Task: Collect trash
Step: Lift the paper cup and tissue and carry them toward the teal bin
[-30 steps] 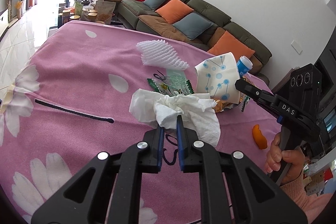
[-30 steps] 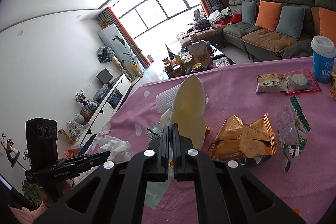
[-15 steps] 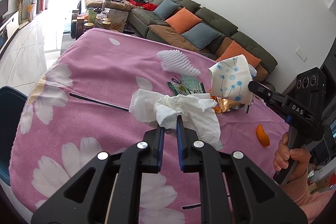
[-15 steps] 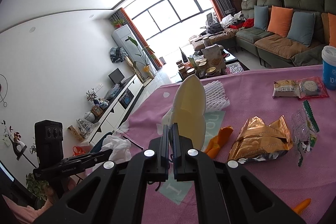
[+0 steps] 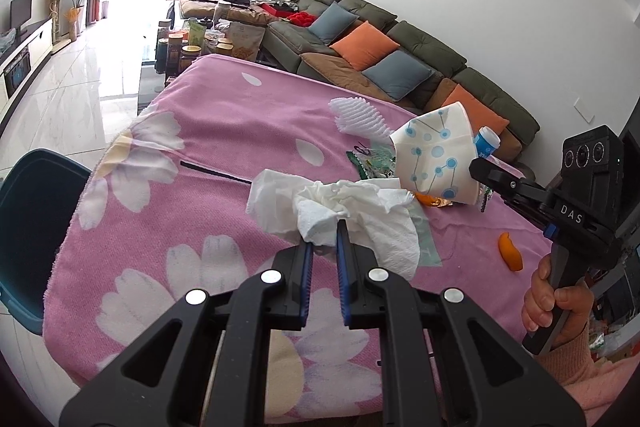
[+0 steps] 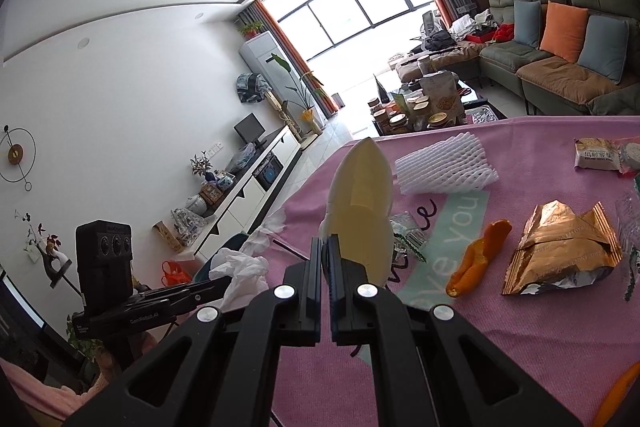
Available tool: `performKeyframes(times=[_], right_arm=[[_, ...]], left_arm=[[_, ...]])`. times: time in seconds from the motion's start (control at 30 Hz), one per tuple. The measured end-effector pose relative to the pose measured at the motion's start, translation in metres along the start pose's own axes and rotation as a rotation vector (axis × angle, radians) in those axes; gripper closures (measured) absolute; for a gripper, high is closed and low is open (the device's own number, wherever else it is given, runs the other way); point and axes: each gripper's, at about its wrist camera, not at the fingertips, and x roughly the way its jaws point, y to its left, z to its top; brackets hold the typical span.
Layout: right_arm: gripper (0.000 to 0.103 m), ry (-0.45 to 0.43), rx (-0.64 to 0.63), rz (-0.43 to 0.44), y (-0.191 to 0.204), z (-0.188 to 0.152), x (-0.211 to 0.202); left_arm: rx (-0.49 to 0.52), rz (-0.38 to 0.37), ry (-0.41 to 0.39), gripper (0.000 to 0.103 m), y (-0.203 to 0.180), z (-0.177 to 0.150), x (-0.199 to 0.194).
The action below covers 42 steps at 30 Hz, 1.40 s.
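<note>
My left gripper (image 5: pixel 322 235) is shut on a crumpled white paper towel (image 5: pixel 340 215) and holds it above the pink flowered tablecloth (image 5: pixel 192 131). My right gripper (image 6: pixel 325 247) is shut on a flattened paper cup (image 6: pixel 360 207), white with blue dots in the left wrist view (image 5: pixel 434 159), held above the table. A dark blue bin (image 5: pixel 32 223) stands on the floor at the table's left edge. The right wrist view shows the left gripper with the towel (image 6: pixel 240 271) at lower left.
On the cloth lie a white foam net (image 6: pixel 444 163), orange peels (image 6: pixel 476 259), a gold foil bag (image 6: pixel 560 243), snack packets (image 6: pixel 600 155), a green wrapper (image 5: pixel 368 159) and a blue-capped cup (image 5: pixel 486 143). A sofa (image 5: pixel 400 67) stands behind the table.
Both grippers have pulled back and to the left from the table's middle with their loads. The blue bin has come into the left wrist view.
</note>
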Motion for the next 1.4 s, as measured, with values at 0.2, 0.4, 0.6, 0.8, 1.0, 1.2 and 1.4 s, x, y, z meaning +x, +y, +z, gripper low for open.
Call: performKeyframes(times=[0.2, 0.4, 0.6, 0.8, 1.0, 1.2, 1.4], right_arm=[[0.101, 0.019, -0.003, 0.031, 0.007, -0.002, 0.012], [0.101, 0.04, -0.012, 0.054, 0.015, -0.003, 0.023], [0.101, 0.059, -0.016, 0.081, 0.02, -0.003, 0.034], [0.101, 0.079, -0.026, 0.109, 0.028, -0.004, 0.044], [0.101, 0.098, -0.046, 0.141, 0.041, -0.003, 0.057], [0.101, 0.124, -0.064, 0.179, 0.054, -0.002, 0.074], [0.101, 0.158, -0.09, 0.22, 0.072, -0.001, 0.093]], left_arm=[[-0.016, 0.024, -0.006, 0.092, 0.008, -0.006, -0.012], [-0.03, 0.047, -0.016, 0.092, 0.017, -0.01, -0.024], [-0.037, 0.071, -0.03, 0.092, 0.022, -0.013, -0.037], [-0.044, 0.091, -0.044, 0.092, 0.025, -0.016, -0.051], [-0.062, 0.118, -0.061, 0.092, 0.033, -0.018, -0.064], [-0.094, 0.168, -0.086, 0.092, 0.049, -0.021, -0.081], [-0.134, 0.223, -0.104, 0.092, 0.074, -0.021, -0.096]])
